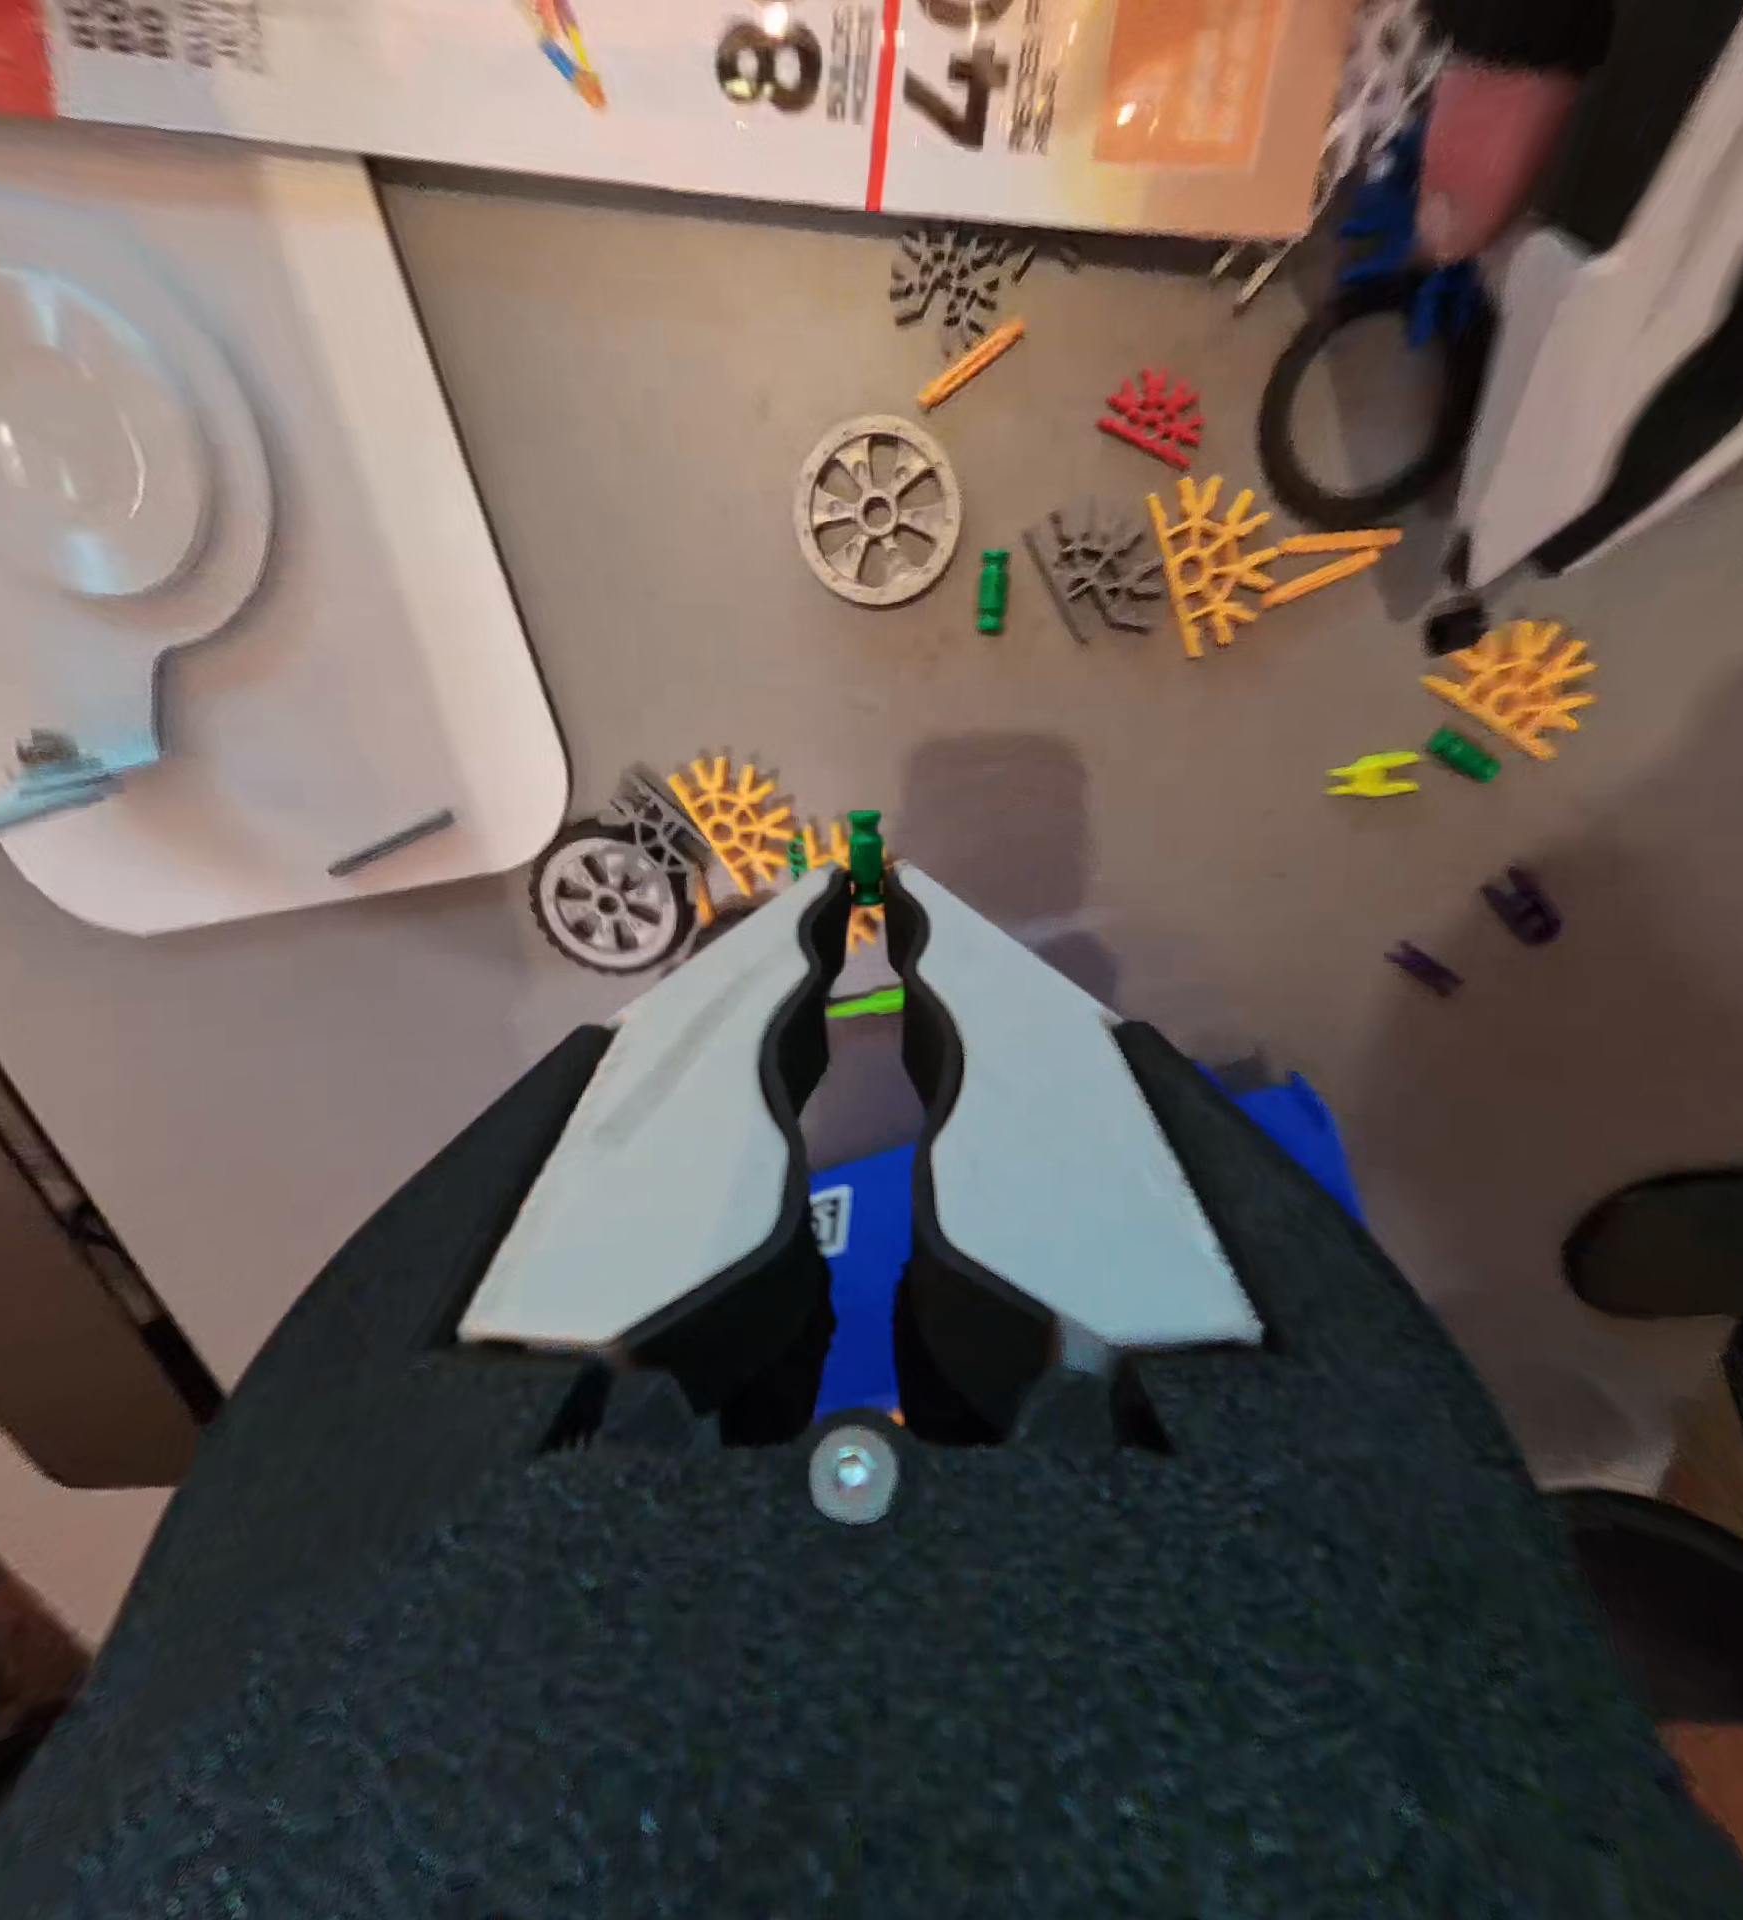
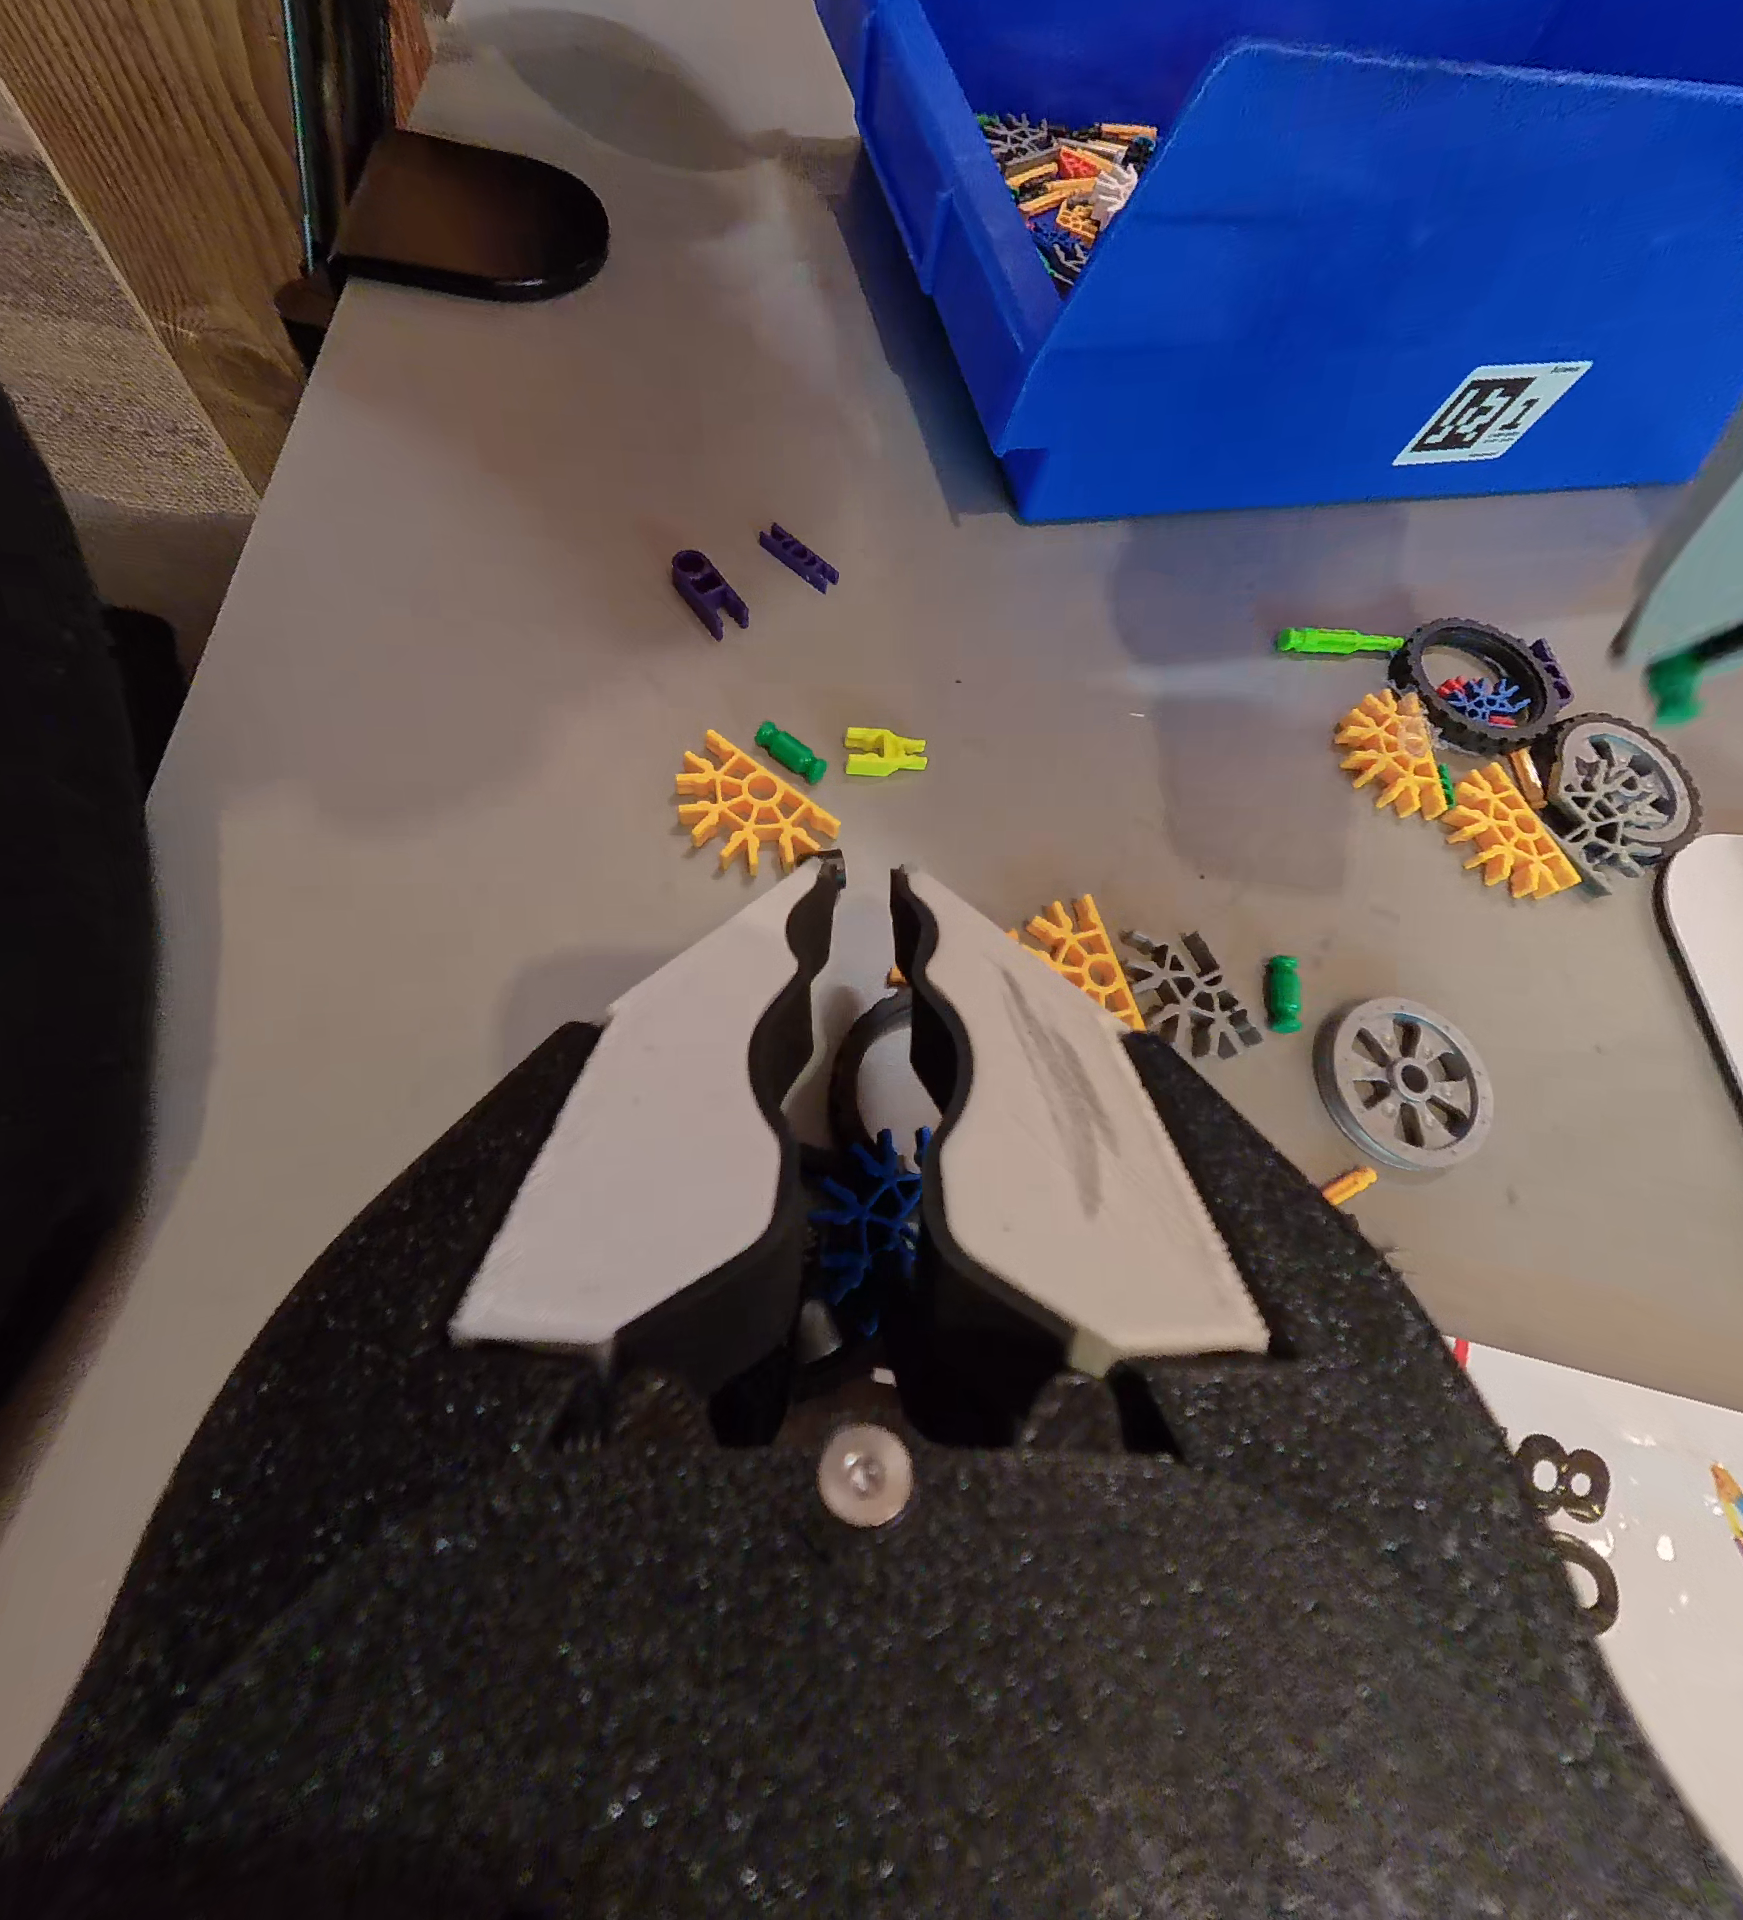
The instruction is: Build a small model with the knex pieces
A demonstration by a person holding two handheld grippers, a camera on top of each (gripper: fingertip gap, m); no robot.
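Note:
My left gripper [image 1: 865, 888] is shut on a short green rod [image 1: 865, 844] pinched upright at its tips. It hovers over a cluster of yellow connectors [image 1: 732, 821] and a grey tyred wheel [image 1: 605, 902]. The rod [image 2: 1672, 686] also shows at the right edge of the right wrist view. My right gripper [image 2: 867, 873] has its jaws nearly closed. A black tyre [image 2: 862, 1049] with a blue connector [image 2: 872, 1205] sits between its fingers, back from the tips. In the left wrist view the tyre [image 1: 1366, 416] hangs beside that gripper [image 1: 1454, 623], above the table.
A blue bin [image 2: 1262, 364] of mixed parts stands at the back. Loose yellow and grey connectors, a grey wheel hub [image 2: 1402, 1081], green rods and purple clips [image 2: 706, 592] lie scattered on the grey table. A white tray [image 1: 327, 623] and a printed sheet [image 1: 638, 94] border them. My hands' fingertips stand some 15 centimetres from each other.

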